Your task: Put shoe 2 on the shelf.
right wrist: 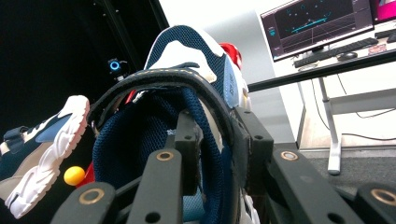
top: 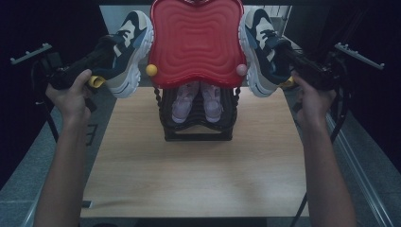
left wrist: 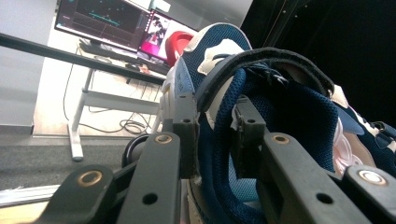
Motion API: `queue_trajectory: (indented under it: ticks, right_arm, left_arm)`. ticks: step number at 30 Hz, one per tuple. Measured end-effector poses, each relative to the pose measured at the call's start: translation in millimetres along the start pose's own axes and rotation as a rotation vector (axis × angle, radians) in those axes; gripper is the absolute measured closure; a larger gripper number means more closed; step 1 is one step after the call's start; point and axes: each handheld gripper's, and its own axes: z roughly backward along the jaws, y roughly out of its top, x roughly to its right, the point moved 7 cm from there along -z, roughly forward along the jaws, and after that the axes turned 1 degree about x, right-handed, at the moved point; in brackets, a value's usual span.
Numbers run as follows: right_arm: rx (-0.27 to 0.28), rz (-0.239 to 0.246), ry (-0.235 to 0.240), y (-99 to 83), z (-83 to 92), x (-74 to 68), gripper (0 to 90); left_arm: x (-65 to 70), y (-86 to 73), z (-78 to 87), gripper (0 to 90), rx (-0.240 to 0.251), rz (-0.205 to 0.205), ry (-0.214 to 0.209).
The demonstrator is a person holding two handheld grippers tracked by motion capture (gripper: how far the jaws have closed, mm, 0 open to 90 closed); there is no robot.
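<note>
Forearms: both are being extended from the near edge of the high view up over the wooden table [top: 142,179], bare, slightly spread outward.
Left hand [top: 71,97]: is being wrapped around the handle of its tool, wrist raised, knuckles turned outward at the table's left edge.
Left gripper [top: 111,47]: is being pointed up and inward; its jaws are clamped on the collar of the left sneaker [top: 130,52], one jaw inside the opening, one outside, as is being shown in the left gripper view [left wrist: 212,140].
Left sneaker: navy, white and beige, is being held in the air with toe up, just beside the left edge of the red rack top [top: 196,40].
Right hand [top: 312,97]: is being posed as a mirror of the left, at the table's right edge.
Right gripper [top: 283,49]: is being clenched across the collar of the right sneaker [top: 262,52], one jaw within the blue lining [right wrist: 212,140].
Right sneaker: is being held aloft, toe up, just beside the rack top's right edge.
Shoe rack [top: 196,125]: black, is standing at the table's far middle.
Pink shoes [top: 196,101]: a pair is being kept on a rack shelf under the red top.
</note>
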Motion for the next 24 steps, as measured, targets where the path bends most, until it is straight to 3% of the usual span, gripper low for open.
queue_trajectory:
  ticks: [24]
  right_arm:
    - [-0.032, 0.004, 0.060, 16.5, -38.8, -43.4, 73.3]
  left_arm:
    - [38.3, 15.0, -43.4, 75.3, -0.012, -0.031, -0.032]
